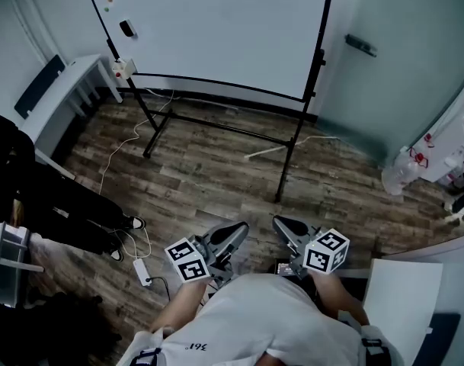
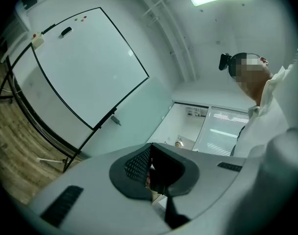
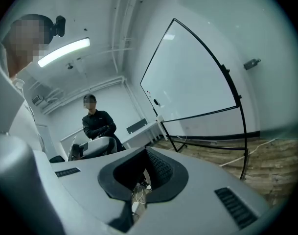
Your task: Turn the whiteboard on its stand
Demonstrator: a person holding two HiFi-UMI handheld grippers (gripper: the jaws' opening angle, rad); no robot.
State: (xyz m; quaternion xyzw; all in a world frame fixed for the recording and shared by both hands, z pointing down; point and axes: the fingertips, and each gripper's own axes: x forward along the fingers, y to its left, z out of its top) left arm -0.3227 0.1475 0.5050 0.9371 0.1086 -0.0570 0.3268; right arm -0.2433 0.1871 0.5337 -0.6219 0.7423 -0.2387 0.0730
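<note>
Whiteboard (image 1: 216, 29) on stand (image 1: 289, 152), lower edge well beyond left gripper (image 1: 238, 229), right gripper (image 1: 282, 224) (jaws pressed together).

The whiteboard (image 1: 216, 29) stood on its stand (image 1: 289, 158) on the floor (image 1: 216, 178), a surface (image 1: 68, 82) just left of it.

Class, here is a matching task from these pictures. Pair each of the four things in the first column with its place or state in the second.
1 small black eraser
2 white power strip
3 long white desk
4 right gripper

A jaws together, nothing held
B lying on the wood-plank floor
C stuck on the large white whiteboard
D beside the left wall

Pairs: 1-C, 2-B, 3-D, 4-A.
</note>
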